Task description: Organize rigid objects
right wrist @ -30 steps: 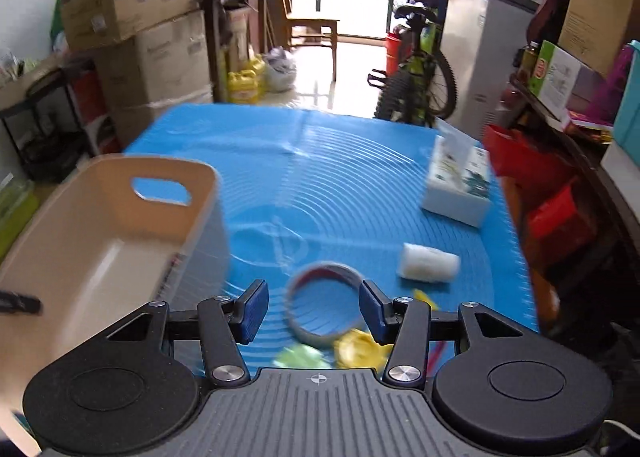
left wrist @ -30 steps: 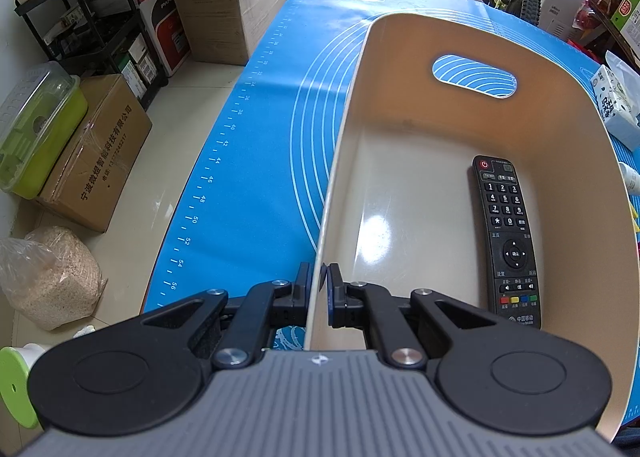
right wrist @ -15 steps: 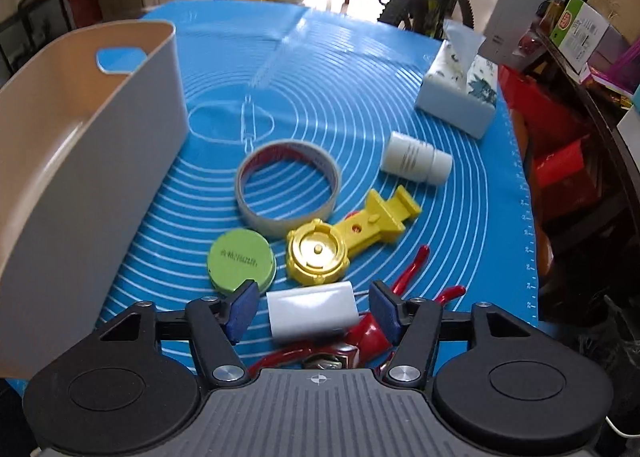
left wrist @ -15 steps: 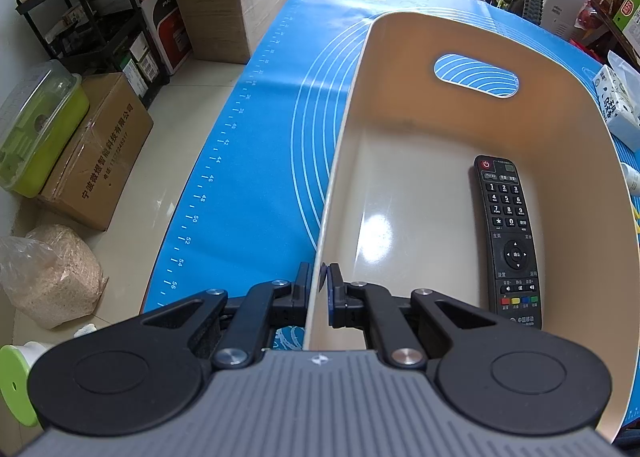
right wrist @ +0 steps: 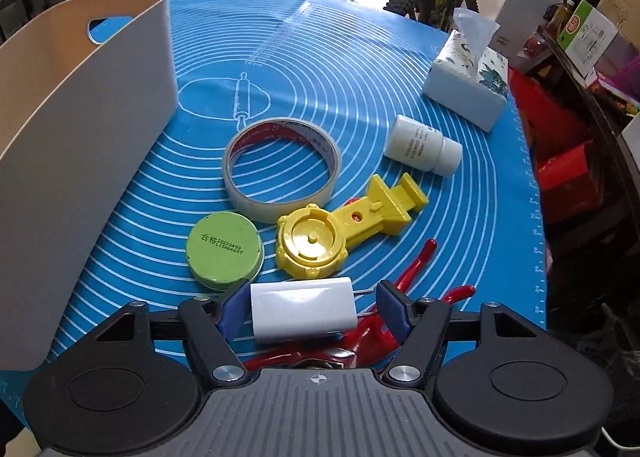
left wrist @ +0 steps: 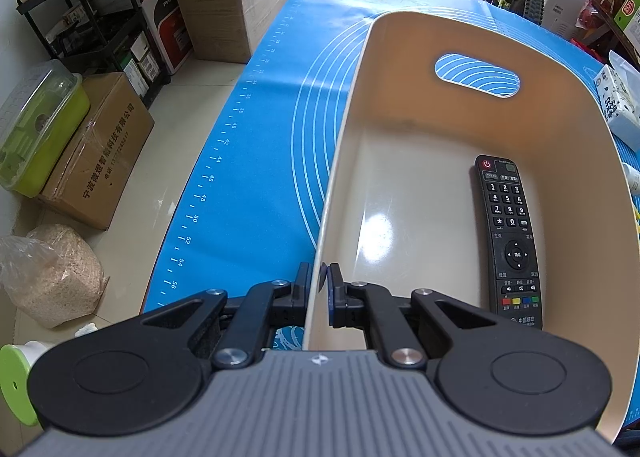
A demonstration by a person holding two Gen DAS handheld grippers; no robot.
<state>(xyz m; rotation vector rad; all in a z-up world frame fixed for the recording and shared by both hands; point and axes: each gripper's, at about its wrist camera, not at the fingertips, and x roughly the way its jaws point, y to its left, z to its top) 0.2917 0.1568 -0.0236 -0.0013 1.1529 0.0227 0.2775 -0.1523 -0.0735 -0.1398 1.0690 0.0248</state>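
Observation:
My left gripper (left wrist: pixel 319 283) is shut on the near left rim of a beige bin (left wrist: pixel 336 161). A black remote (left wrist: pixel 507 241) lies inside the bin. My right gripper (right wrist: pixel 310 307) is open, its jaws on either side of a white rectangular block (right wrist: pixel 303 309) with gaps on both sides. The block lies on red-handled pliers (right wrist: pixel 416 269). Ahead on the blue mat lie a green round lid (right wrist: pixel 223 251), a yellow toy launcher (right wrist: pixel 344 227), a tape roll (right wrist: pixel 282 167) and a white bottle (right wrist: pixel 422 145). The bin also shows in the right wrist view (right wrist: pixel 80 129), at the left.
A tissue pack (right wrist: pixel 466 91) sits at the mat's far right. The blue mat (right wrist: pixel 320 57) ends at the right edge near red boxes. Left of the table are cardboard boxes (left wrist: pixel 100 149), a green container (left wrist: pixel 36 133) and a bag of grain (left wrist: pixel 52 273) on the floor.
My right gripper has dropped down and come close over the loose objects, so the white block now sits between its open jaws. My left gripper has stayed clamped on the bin rim.

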